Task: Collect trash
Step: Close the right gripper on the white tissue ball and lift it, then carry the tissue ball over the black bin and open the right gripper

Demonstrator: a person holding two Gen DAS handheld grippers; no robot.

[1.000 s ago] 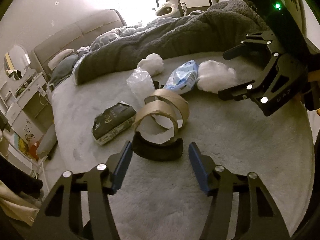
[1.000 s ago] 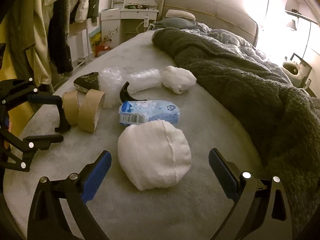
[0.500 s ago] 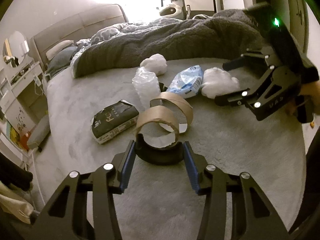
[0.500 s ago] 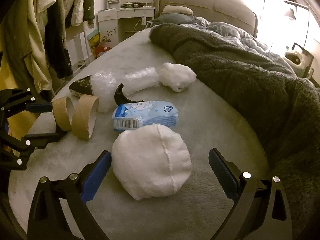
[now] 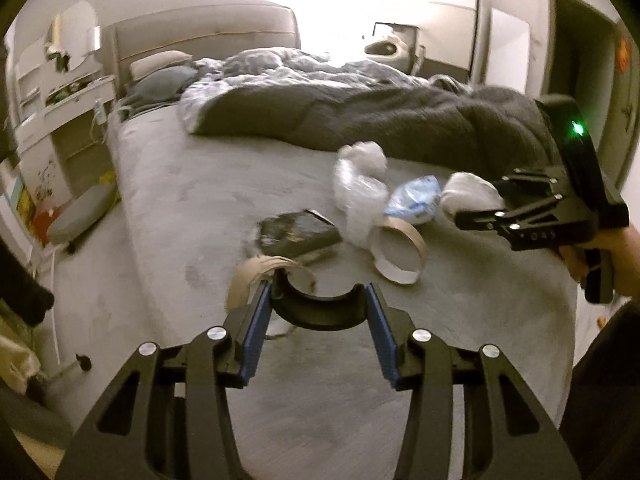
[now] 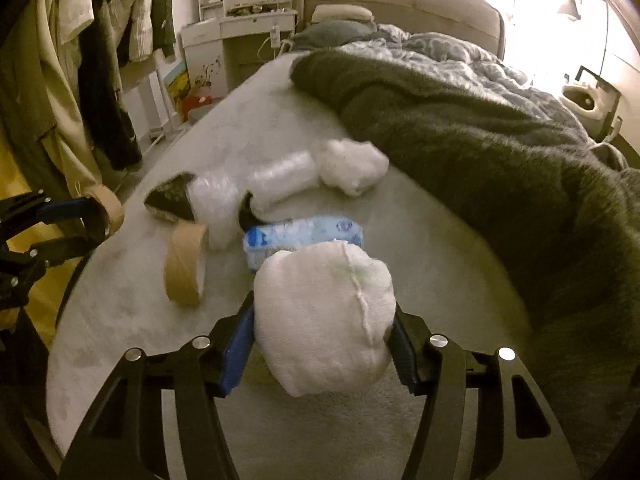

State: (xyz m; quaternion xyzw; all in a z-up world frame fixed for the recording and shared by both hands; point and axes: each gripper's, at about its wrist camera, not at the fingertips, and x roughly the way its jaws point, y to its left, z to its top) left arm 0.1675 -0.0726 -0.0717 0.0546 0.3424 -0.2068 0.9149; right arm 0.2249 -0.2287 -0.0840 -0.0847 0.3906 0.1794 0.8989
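The fuzzy grey bed [image 6: 400,280] lies below both sets of fingers. The right gripper [image 6: 324,344] has just closed onto a soft, rounded white wad [image 6: 324,312]. The left gripper [image 5: 318,312] clamps a black curved piece [image 5: 320,312], its ends pointing away, cardboard ring [image 5: 256,276] alongside.

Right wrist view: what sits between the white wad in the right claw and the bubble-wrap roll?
The blue-and-white packet lies between them, just behind the white wad and in front of the bubble-wrap roll. The right wrist view shows it best.

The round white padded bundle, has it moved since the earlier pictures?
Yes. The round white padded bundle has risen off the grey bed cover, clamped by the right gripper, whose jaws just closed.
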